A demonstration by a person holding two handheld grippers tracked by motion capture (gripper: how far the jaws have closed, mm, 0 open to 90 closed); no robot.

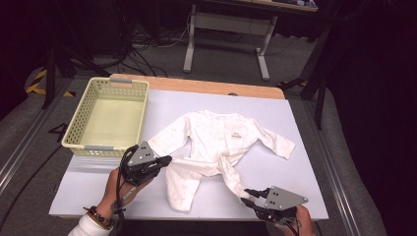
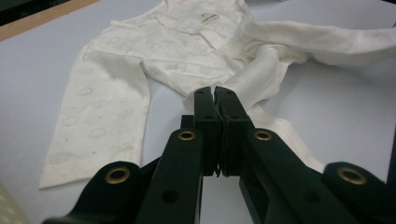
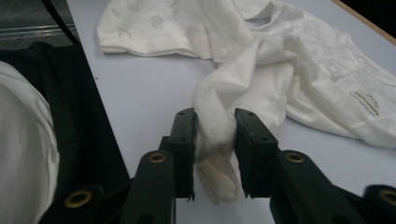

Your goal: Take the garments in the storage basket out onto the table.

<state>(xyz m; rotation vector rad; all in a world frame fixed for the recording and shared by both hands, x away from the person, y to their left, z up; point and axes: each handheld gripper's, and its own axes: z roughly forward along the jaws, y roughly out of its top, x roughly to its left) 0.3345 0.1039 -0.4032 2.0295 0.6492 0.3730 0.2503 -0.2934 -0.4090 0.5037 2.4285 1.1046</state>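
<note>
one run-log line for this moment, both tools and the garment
left tool: shut, empty, by one leg | right tool: other leg end between jaws | baby suit: spread on table | basket: empty

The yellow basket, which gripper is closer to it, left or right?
Left. The left gripper sits just below the basket, near its front right corner, jaws shut. The right gripper is across the table at the front right, around a leg of the white baby suit.

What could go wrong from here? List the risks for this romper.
1. The right gripper pinches only the bunched end of one leg of the romper, near the front edge of the table; the cloth could slip out.
2. The left gripper is shut at the other leg, no cloth visibly between its jaws; a pull might leave that leg behind.
</note>
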